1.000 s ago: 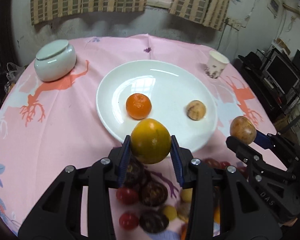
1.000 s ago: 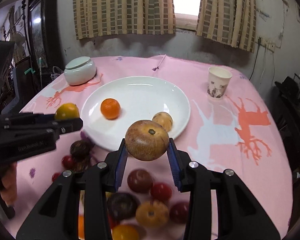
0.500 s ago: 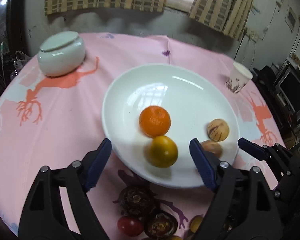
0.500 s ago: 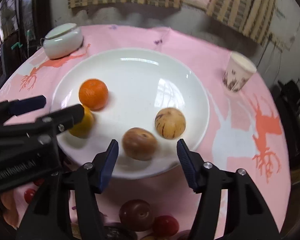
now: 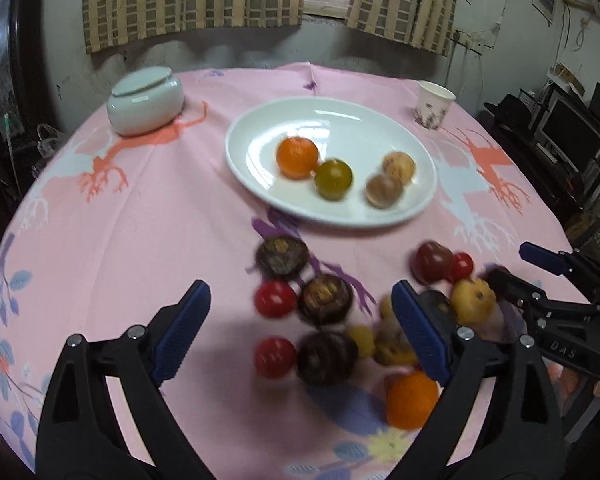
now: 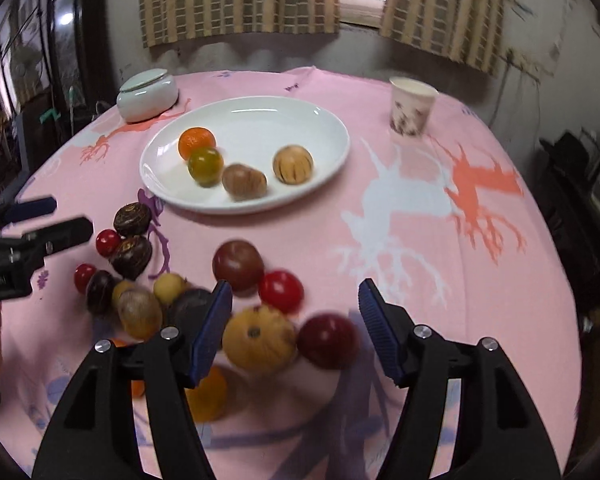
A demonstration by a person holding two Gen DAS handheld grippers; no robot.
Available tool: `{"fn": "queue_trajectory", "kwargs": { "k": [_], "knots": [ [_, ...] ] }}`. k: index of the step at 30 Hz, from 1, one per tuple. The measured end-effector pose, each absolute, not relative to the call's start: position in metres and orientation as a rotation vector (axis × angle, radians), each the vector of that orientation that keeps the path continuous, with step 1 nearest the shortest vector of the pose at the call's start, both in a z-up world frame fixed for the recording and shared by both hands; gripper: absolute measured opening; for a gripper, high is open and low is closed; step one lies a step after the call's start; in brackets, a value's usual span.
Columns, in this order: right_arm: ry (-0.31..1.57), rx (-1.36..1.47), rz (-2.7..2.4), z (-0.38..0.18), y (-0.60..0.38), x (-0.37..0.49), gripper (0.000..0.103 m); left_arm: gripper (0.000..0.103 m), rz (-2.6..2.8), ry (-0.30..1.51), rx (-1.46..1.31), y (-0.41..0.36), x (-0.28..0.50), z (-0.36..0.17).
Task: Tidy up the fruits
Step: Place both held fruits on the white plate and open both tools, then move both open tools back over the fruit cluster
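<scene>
White plate (image 5: 384, 216) sits toward the far middle of the round table (image 5: 100, 240), on the pink deer-print tablecloth (image 6: 480, 280). Four fruits on it: an orange (image 5: 297, 157) at the left, a yellow-green citrus (image 5: 333, 179) touching it on the near side, then two tan-brown round fruits (image 5: 384, 195) side by side at the plate's right half — exact kind not clear.

Loose fruit pile (image 6: 256, 340) lies near the table's front edge, apart from the plate: small red fruits, dark brown ridged ones, yellow ones, a second orange at the very front. Blurred; types hard to name.

Left gripper (image 5: 300, 332) hangs over the left part of the pile, jaws wide apart and opening further, nothing clamped — fruit shows on the cloth below between the blue pads (image 5: 182, 330).

Right gripper (image 6: 294, 328) hangs over the right part of the pile, jaws spread about halfway, gripping nothing; a yellow-tan fruit and a dark red one lie on the cloth beneath the gap.

Lidded white ceramic jar (image 5: 145, 101) near the far left edge. Paper cup (image 6: 411, 111) near the far right edge, upright.
</scene>
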State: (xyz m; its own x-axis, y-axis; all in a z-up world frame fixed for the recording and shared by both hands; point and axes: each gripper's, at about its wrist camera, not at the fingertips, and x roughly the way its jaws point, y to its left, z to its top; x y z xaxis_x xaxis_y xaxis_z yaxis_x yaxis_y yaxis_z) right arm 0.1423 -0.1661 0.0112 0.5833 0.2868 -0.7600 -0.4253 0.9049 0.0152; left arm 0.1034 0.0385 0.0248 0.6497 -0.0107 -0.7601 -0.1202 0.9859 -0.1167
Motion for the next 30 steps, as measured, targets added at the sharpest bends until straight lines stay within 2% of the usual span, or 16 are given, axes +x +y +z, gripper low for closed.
{"fn": "queue_trajectory", "kwargs": {
  "k": [6, 13, 21, 30],
  "knots": [
    [0.878, -0.025, 0.392, 0.003, -0.197, 0.137, 0.066, 0.095, 0.046, 0.885, -0.134, 0.017, 0.095, 0.007],
    [0.896, -0.009, 0.381, 0.005, -0.208, 0.142, 0.067, 0.095, 0.073, 0.789, 0.038, 0.003, 0.078, 0.015],
    [0.897, -0.041, 0.370, 0.004, -0.204, 0.139, 0.067, 0.096, -0.014, 0.920, -0.101, -0.004, 0.070, 0.007],
    [0.889, 0.015, 0.326, 0.006, -0.214, 0.144, 0.067, 0.096, -0.070, 1.009, 0.001, -0.035, 0.067, -0.017]
  ]
}}
